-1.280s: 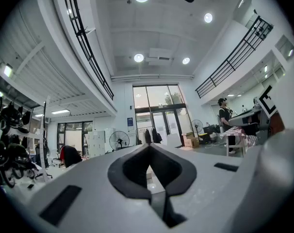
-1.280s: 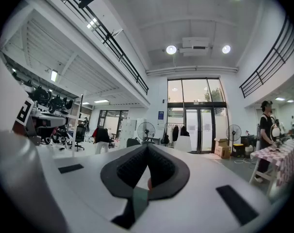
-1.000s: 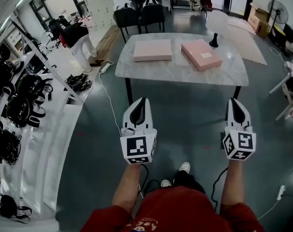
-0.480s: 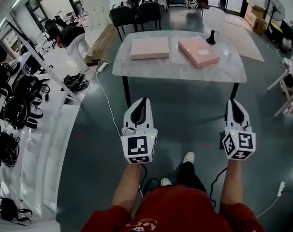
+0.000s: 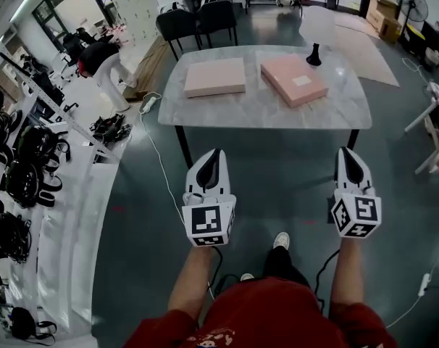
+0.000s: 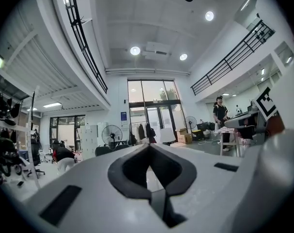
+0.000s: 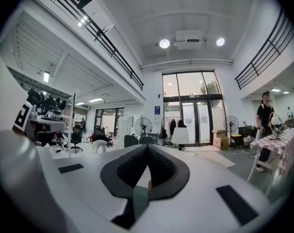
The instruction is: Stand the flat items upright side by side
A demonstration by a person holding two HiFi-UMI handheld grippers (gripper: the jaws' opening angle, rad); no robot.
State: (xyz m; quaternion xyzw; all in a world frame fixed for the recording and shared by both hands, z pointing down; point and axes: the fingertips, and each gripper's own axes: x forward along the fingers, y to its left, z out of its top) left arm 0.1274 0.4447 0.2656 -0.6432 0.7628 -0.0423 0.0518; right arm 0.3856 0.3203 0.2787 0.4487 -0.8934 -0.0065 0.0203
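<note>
Two flat pink boxes lie on a marble-topped table [image 5: 263, 111] ahead of me: a paler one [image 5: 214, 77] on the left and a deeper pink one [image 5: 293, 79], turned at an angle, on the right. My left gripper [image 5: 216, 151] and right gripper [image 5: 344, 151] hang over the floor well short of the table's near edge, both pointing toward it. Each is shut with nothing between its jaws. In the left gripper view [image 6: 148, 145] and the right gripper view [image 7: 148, 145] the jaw tips meet in front of the open hall.
A lamp [image 5: 315, 49] with a white shade stands at the table's far right. Two dark chairs [image 5: 198, 22] stand behind the table. A white rack of black headsets [image 5: 31, 165] runs along the left. A person [image 5: 96, 55] bends over at the far left. A cable [image 5: 159, 145] lies on the floor.
The table and boxes have come slightly nearer and shifted left in the head view as I walk forward. Both grippers keep the same pose and stay shut.
</note>
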